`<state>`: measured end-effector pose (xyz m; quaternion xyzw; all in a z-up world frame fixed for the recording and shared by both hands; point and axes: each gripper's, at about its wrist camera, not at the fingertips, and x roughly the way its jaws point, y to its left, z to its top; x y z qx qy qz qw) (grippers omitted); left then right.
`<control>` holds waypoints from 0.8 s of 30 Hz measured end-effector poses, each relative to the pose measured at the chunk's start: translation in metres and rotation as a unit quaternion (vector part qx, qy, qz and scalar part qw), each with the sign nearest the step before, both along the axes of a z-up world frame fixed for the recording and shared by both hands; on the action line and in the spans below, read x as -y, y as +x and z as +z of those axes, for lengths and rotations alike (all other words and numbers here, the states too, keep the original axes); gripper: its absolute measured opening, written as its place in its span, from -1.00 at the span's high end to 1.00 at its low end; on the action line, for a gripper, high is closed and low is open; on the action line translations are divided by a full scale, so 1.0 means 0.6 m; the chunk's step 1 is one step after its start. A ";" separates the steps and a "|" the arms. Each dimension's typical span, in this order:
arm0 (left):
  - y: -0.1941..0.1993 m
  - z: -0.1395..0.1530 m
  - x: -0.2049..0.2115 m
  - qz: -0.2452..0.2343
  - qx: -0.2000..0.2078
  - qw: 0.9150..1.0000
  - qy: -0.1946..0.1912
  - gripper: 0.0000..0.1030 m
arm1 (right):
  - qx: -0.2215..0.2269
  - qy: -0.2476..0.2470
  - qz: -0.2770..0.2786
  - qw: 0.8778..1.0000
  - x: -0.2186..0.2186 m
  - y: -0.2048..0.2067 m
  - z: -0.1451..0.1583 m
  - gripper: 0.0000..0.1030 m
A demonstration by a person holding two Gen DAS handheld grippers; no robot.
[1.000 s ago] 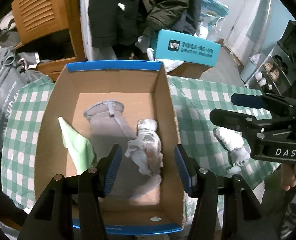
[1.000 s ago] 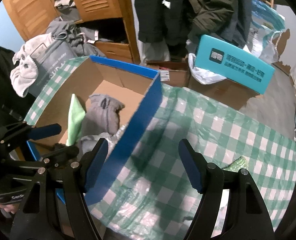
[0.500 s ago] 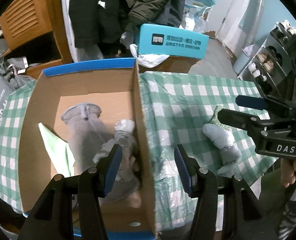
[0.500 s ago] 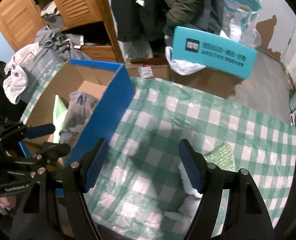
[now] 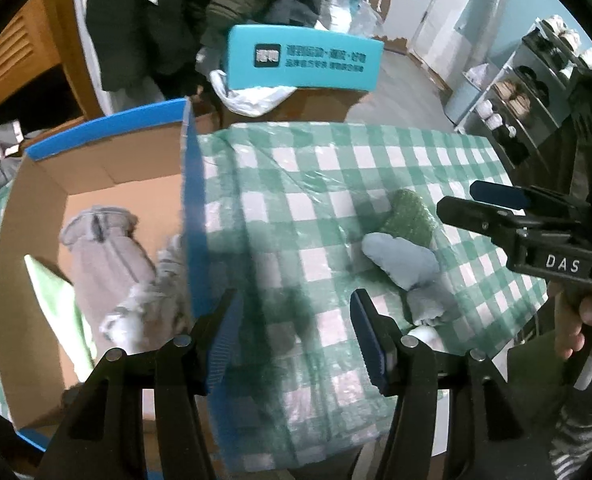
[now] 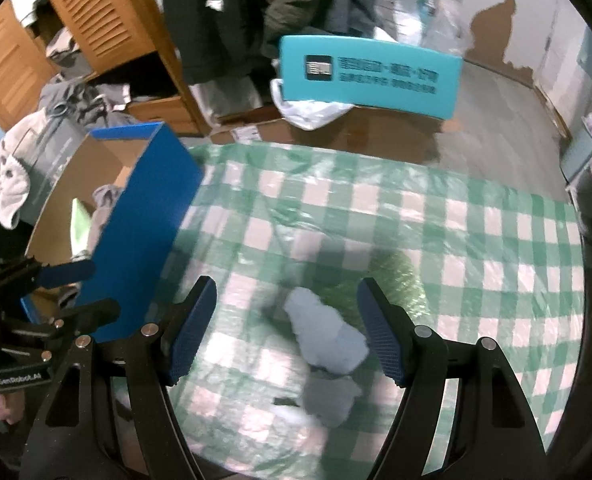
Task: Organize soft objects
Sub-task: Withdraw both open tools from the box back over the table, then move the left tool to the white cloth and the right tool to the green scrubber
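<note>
Both pairs of fingers are spread and empty. My right fingers (image 6: 286,330) frame the pale blue sock (image 6: 328,344) on the table (image 6: 496,248), its length running eleven to five; from my left fingers (image 5: 294,336) it lies toward two o'clock, farther off.

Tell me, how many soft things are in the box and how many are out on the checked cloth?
In the cardboard box: 3 (grey garment, pale green cloth, whitish-grey bundle).
On the checked tablecloth: 2 (pale blue-grey sock, green textured piece).
Total: 5.
</note>
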<state>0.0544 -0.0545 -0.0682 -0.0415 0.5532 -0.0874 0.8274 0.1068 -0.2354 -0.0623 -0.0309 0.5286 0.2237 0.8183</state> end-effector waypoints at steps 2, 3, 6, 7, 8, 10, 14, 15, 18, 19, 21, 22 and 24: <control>0.006 -0.008 0.011 -0.004 -0.008 1.000 -0.003 -0.11 | -0.005 -0.001 -0.010 1.000 0.015 0.004 -0.006 -0.43; 0.007 -0.012 0.014 -0.005 -0.012 1.000 -0.004 -0.12 | -0.008 -0.001 -0.014 1.000 0.023 0.005 -0.010 -0.43; 0.016 -0.025 0.026 -0.008 -0.024 1.000 -0.008 -0.11 | -0.014 -0.003 -0.024 1.000 0.042 0.007 -0.020 -0.43; 0.020 -0.029 0.030 -0.009 -0.028 1.000 -0.009 -0.11 | -0.016 -0.004 -0.026 1.000 0.047 0.008 -0.023 -0.43; 0.022 -0.032 0.033 -0.009 -0.030 0.999 -0.010 -0.12 | -0.017 -0.006 -0.028 0.999 0.050 0.009 -0.025 -0.43; 0.027 -0.039 0.041 -0.011 -0.034 0.999 -0.009 -0.11 | -0.019 -0.011 -0.033 0.999 0.059 0.011 -0.032 -0.43; 0.042 -0.051 0.057 -0.014 -0.038 0.999 -0.004 -0.12 | -0.030 -0.011 -0.043 0.999 0.072 0.017 -0.046 -0.43; 0.045 -0.055 0.058 -0.014 -0.039 0.999 -0.004 -0.12 | -0.031 -0.012 -0.046 0.998 0.075 0.019 -0.051 -0.43; 0.058 -0.069 0.064 -0.011 -0.048 0.999 -0.004 -0.12 | -0.036 -0.023 -0.055 0.998 0.082 0.026 -0.067 -0.43; 0.062 -0.072 0.066 -0.010 -0.051 0.999 -0.005 -0.12 | -0.039 -0.026 -0.058 0.997 0.082 0.029 -0.073 -0.43; 0.068 -0.080 0.070 -0.011 -0.056 0.998 -0.005 -0.12 | -0.048 -0.028 -0.064 0.996 0.085 0.036 -0.087 -0.43; 0.071 -0.084 0.074 -0.011 -0.058 0.998 -0.005 -0.12 | -0.054 -0.028 -0.067 0.996 0.087 0.042 -0.096 -0.43; 0.077 -0.091 0.080 -0.012 -0.062 0.998 -0.004 -0.12 | -0.059 -0.034 -0.072 0.995 0.087 0.048 -0.109 -0.43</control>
